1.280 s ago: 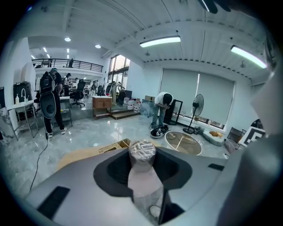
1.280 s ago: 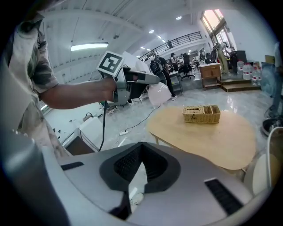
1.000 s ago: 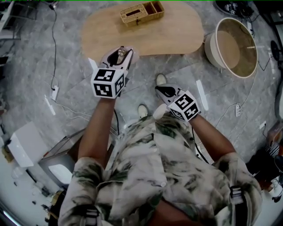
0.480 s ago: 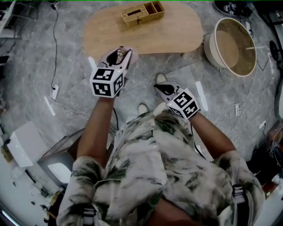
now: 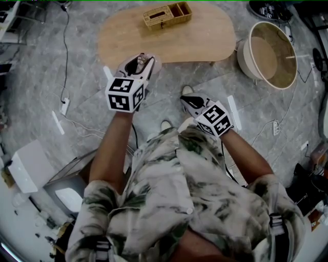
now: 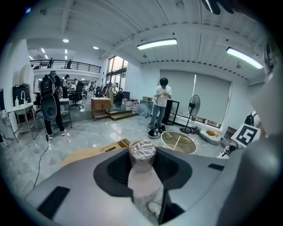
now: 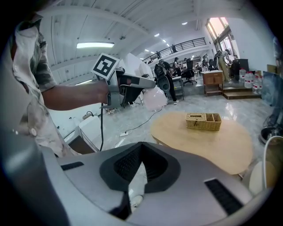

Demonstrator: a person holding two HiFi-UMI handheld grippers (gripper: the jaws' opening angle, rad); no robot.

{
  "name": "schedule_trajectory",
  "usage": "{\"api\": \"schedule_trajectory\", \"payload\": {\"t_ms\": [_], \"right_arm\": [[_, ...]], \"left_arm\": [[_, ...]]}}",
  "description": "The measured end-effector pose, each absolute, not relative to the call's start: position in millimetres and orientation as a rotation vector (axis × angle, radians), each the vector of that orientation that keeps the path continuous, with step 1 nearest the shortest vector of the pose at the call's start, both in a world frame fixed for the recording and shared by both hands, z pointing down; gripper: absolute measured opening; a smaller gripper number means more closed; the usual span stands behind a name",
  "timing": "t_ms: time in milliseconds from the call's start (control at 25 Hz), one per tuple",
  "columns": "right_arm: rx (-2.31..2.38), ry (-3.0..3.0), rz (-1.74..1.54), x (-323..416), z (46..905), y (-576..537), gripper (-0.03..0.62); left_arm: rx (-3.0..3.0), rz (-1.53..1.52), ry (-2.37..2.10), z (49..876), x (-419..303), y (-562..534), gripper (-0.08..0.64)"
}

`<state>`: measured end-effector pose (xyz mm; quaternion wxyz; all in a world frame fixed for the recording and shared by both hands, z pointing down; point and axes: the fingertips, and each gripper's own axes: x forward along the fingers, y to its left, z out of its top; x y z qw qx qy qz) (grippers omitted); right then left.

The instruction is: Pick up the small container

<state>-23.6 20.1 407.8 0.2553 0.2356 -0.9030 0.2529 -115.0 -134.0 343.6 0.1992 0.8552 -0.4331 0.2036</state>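
L hand-held gripper [image 5: 137, 64] pinches the small container [image 6: 142, 155], a clear pot w/ ribbed top, held in the air just short of the wooden surface [image 5: 205, 41]. R hand-held gripper [image 5: 189, 102]: jaws pressed together, nothing btwn them, over the grey floor. Wicker basket [image 5: 166, 14] sits at the surface's far edge.

No words, numbers or brand names can be read anywhere. Only black-and-white square code patterns are seen, printed on the faces of the marker cube [image 5: 124, 94] of the left gripper [image 5: 142, 59] and of the marker cube [image 5: 215, 118] of the right gripper [image 5: 184, 100].
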Motion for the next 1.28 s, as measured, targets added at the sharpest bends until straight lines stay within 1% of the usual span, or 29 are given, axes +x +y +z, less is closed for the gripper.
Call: {"api": "schedule_trajectory", "payload": {"t_ms": [680, 1280], "right_arm": [[0.607, -2.440, 0.678, -24, 411, 26, 0.020], [0.526, -2.414, 0.660, -26, 425, -23, 0.020]], "left_arm": [[2.372, 0.568, -1.222, 349, -118, -128, 0.150], [2.311, 0.575, -1.273, 371, -130, -171, 0.150]]}}
